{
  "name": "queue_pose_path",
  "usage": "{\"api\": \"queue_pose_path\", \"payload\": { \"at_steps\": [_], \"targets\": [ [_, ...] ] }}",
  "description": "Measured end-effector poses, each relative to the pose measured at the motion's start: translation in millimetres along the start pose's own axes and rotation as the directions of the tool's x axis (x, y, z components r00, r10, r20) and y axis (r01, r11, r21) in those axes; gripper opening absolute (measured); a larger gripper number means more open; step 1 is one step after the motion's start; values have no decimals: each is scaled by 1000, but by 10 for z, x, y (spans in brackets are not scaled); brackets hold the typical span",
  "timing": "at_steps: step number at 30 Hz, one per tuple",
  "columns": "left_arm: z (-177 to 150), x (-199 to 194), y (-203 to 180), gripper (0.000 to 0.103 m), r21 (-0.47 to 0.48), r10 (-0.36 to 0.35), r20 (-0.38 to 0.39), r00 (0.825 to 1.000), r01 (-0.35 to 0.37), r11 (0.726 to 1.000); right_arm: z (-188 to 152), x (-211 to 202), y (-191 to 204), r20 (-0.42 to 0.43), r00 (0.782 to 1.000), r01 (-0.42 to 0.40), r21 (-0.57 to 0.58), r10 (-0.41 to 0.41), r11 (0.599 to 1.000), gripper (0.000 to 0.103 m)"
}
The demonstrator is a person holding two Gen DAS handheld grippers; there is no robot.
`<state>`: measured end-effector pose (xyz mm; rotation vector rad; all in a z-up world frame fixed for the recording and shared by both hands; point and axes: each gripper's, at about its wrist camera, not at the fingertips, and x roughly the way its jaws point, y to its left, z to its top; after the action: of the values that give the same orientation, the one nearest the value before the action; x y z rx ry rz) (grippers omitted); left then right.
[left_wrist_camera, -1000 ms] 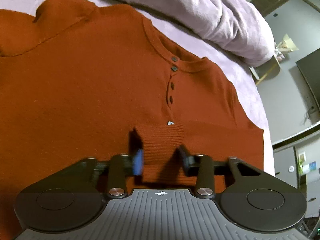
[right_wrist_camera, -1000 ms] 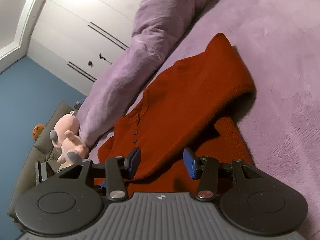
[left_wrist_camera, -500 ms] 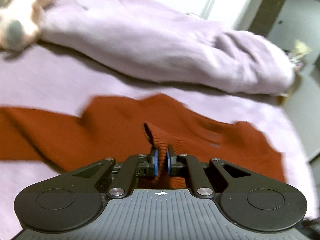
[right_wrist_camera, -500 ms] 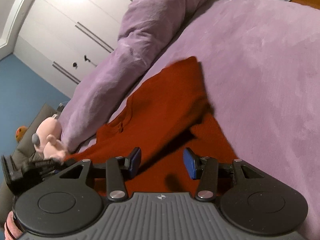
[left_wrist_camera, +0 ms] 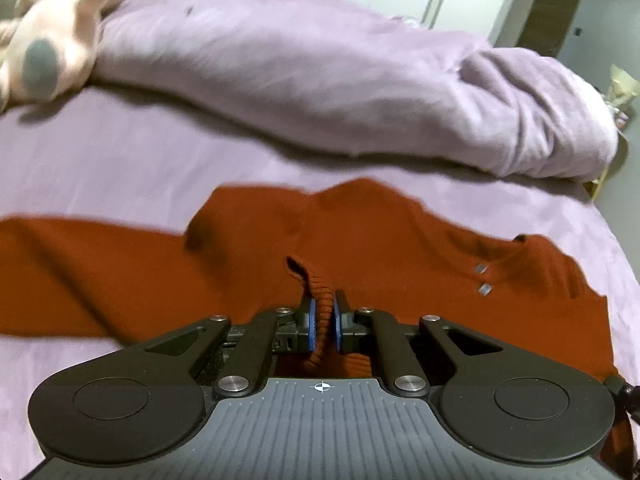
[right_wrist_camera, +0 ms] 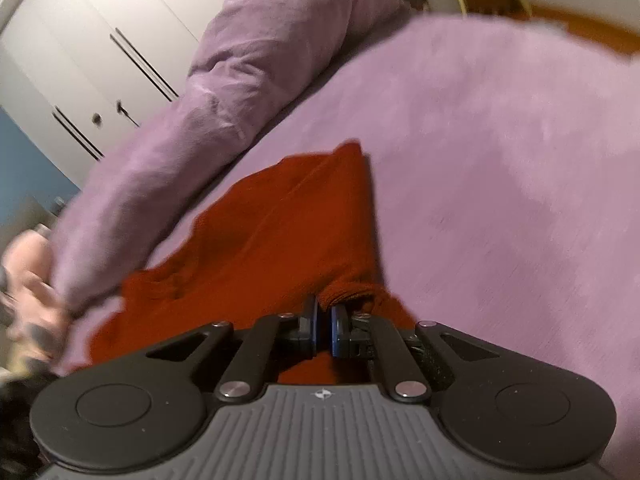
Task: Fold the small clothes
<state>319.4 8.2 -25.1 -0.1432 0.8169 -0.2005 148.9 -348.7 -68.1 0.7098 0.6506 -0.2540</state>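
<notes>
A rust-red knit sweater (left_wrist_camera: 392,240) with small buttons at the neck lies spread on the lilac bedspread (left_wrist_camera: 100,168). My left gripper (left_wrist_camera: 322,320) is shut on the sweater's ribbed cuff (left_wrist_camera: 318,292), which stands up between the blue pads. In the right wrist view the same sweater (right_wrist_camera: 280,220) runs away from me across the bed. My right gripper (right_wrist_camera: 322,326) is shut on a bunched edge of the sweater (right_wrist_camera: 348,290), the fabric pinched between its pads.
A rolled lilac duvet (left_wrist_camera: 320,80) lies along the far side of the bed. A pink plush toy (left_wrist_camera: 52,40) sits at the far left. White wardrobe doors (right_wrist_camera: 92,60) stand behind the bed. The bed's edge (right_wrist_camera: 560,32) drops off at upper right.
The left gripper shut on the cuff and lifted it, tilting up toward the duvet. The right gripper moved along the sweater and shut on its edge in the last half second.
</notes>
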Motion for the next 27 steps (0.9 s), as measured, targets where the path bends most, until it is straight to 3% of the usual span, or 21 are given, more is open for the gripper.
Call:
{"api": "queue_pose_path", "payload": {
  "at_steps": [4, 8, 12, 16, 19, 20, 21, 23, 25, 27],
  "targets": [
    [59, -6, -270, 10, 94, 13, 82, 997, -21, 995, -31, -67, -30, 67, 995, 74, -25, -73, 997, 5],
    [47, 60, -321, 10, 142, 52, 101, 994, -66, 988, -105, -66, 32, 56, 998, 44, -93, -39, 995, 9],
    [3, 115, -138, 6, 99, 95, 92, 991, -104, 990, -122, -158, 14, 1, 1000, -21, -127, 21, 992, 12],
    [-16, 119, -18, 1, 83, 151, 108, 983, -161, 984, -80, -391, -56, 61, 998, -21, -102, 27, 995, 12],
    [-11, 107, 43, 2, 65, 129, 105, 986, -136, 988, 9, -522, -76, 105, 994, -29, -67, 36, 997, 13],
    [-15, 123, 55, 2, 67, 113, 87, 990, -119, 991, 49, -508, -56, 107, 994, -29, -69, 36, 997, 22],
    [-21, 143, 63, 3, 69, 100, 65, 993, -104, 992, 92, -458, -20, 99, 994, -25, -80, 33, 996, 38],
    [-54, 156, 102, 12, 58, 61, 23, 998, -62, 996, 154, -310, 68, 61, 998, -11, -111, 18, 994, 59],
    [-86, 176, 151, 39, 53, 6, -17, 1000, -5, 999, 198, -150, 143, 38, 999, 0, -139, 6, 990, 64],
    [-123, 196, 208, 47, 48, 8, -29, 1000, -7, 999, 242, 19, 195, 14, 1000, 27, -159, -25, 987, 65]
  ]
}}
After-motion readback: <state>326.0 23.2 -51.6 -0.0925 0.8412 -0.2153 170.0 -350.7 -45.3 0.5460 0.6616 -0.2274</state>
